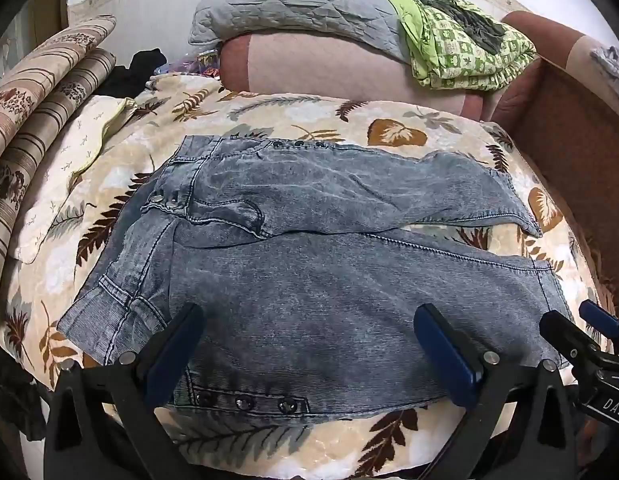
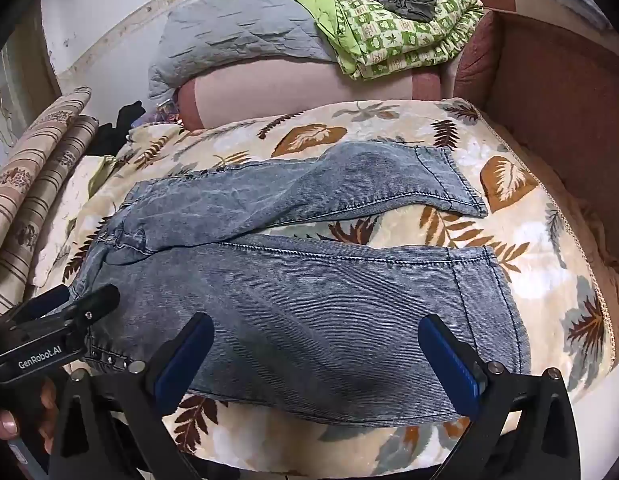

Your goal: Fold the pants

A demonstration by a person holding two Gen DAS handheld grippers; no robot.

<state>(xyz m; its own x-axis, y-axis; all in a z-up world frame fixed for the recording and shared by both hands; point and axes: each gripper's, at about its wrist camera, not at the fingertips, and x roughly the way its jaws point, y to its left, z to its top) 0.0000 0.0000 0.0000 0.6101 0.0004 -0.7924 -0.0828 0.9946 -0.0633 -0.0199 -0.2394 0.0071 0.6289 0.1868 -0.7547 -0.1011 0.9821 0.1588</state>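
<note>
My left gripper (image 1: pixel 309 344) hangs over the near edge of the pants (image 1: pixel 309 248), fingers spread wide with nothing between them, close to the waist end. The pants lie flat on the leaf-print blanket (image 1: pixel 397 132), unfolded, so I judge I am at the very start: no fold made yet, no grip taken.

The waistband (image 1: pixel 109 292) sits at the left, and the long axis runs left to right across the bed, both legs pointing right toward the sofa arm (image 2: pixel 549 80). The far leg (image 2: pixel 389 184) angles away from the near leg (image 2: pixel 349 292), leaving a wedge of blanket between them.

My right gripper (image 2: pixel 315 360) hovers over the near leg, toward the cuff (image 2: pixel 485 280), fingers just as wide and empty.

Next, I think, each gripper must drop to the near edge, pinch the fabric, and carry this leg over onto the far one, keeping both ends level.
</note>
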